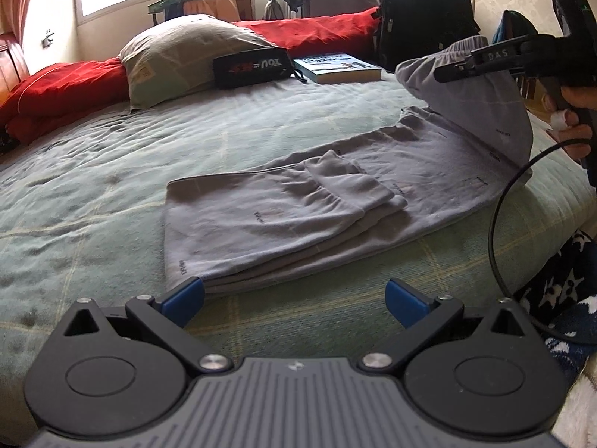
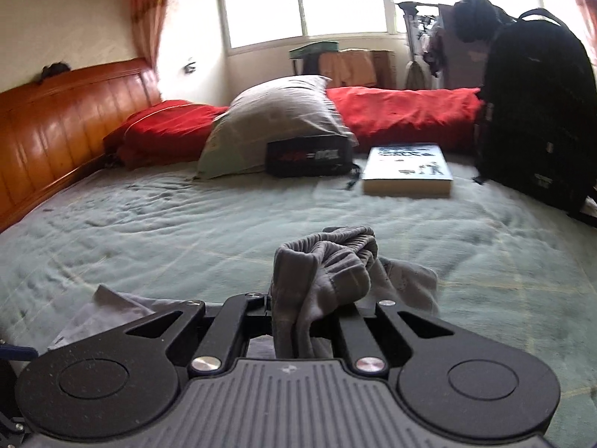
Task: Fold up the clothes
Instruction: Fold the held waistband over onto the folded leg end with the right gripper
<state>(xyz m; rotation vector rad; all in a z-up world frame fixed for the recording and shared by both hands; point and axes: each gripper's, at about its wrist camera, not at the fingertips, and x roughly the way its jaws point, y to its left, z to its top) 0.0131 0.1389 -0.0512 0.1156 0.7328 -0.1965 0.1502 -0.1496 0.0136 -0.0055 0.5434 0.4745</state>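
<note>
Grey sweatpants (image 1: 283, 220) lie partly folded on the green bed cover (image 1: 93, 171), legs doubled back with the cuffs on top. My left gripper (image 1: 294, 300) is open and empty just in front of the folded edge, its left blue pad touching the cloth corner. My right gripper (image 1: 453, 71) is shut on the waistband end and holds it lifted above the bed at the right. In the right wrist view the bunched waistband (image 2: 321, 265) is pinched between the shut fingers of the right gripper (image 2: 309, 302).
A grey pillow (image 1: 183, 56), a black pouch (image 1: 252, 65) and a book (image 1: 337, 67) lie at the far side. Red bedding (image 1: 313, 31) runs along the back. A black backpack (image 2: 533, 112) stands far right. A wooden headboard (image 2: 56, 119) is at the left. A cable (image 1: 500, 231) hangs near the right.
</note>
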